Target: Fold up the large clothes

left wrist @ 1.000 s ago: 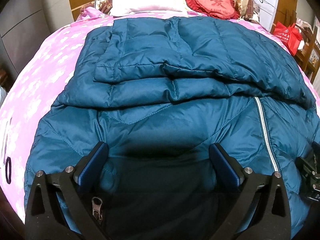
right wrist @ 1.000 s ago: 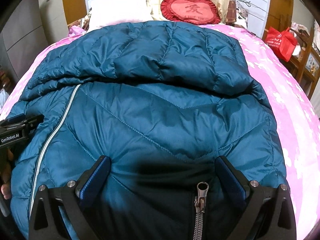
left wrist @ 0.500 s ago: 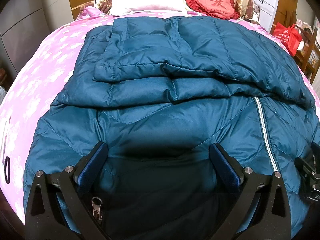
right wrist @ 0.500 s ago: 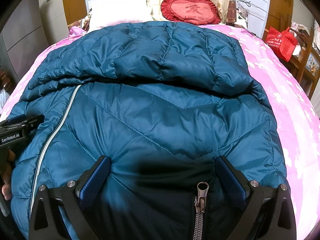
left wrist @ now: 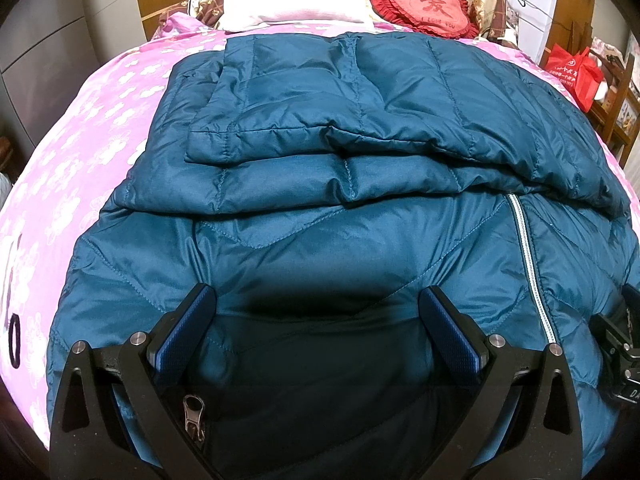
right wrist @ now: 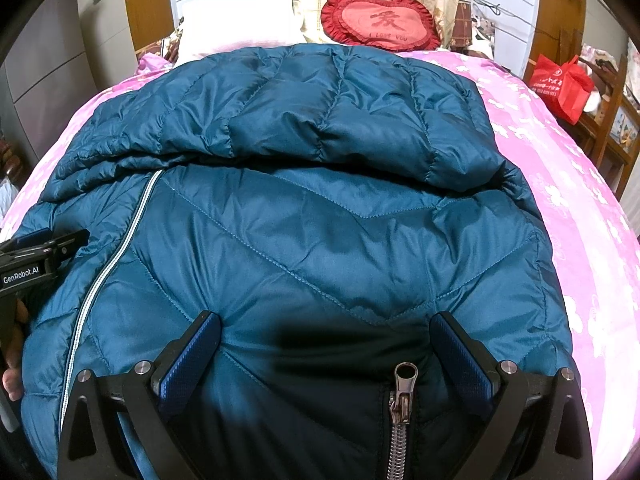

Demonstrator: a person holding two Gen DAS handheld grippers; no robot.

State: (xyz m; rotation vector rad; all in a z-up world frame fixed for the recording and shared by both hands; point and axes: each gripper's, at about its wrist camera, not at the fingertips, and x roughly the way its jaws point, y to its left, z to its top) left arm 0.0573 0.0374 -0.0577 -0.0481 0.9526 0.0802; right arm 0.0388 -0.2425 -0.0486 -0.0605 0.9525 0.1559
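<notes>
The bed with its pink flower-printed cover (left wrist: 92, 128) carries the whole job: my big teal quilted down jacket (left wrist: 320, 240) lies spread across it, near hem toward me, reaching almost to the white pillow (right wrist: 240, 20) and the red heart-shaped ruffled cushion (right wrist: 380, 20) at the headboard. Both sleeves (left wrist: 304, 120) already lie folded in across the upper body, so I judge the side folds done and the lengthwise fold as the step in hand. The pale silver-edged front zip (left wrist: 528, 264) runs between my 2 tools. My left hand-held gripper (left wrist: 320, 320) is spread wide over the near-left part of the hem, pinching nothing, with a small metal pocket zip pull (left wrist: 195, 420) just beside its left finger. My right hand-held gripper (right wrist: 326, 342) is likewise spread wide over the near-right part, nothing clamped, another metal zip pull (right wrist: 404, 390) between its fingers. Next I would need both to drop onto the hem, close on the puffy cloth evenly, and lift together toward the pillow so the slippery fabric doesn't skew.
</notes>
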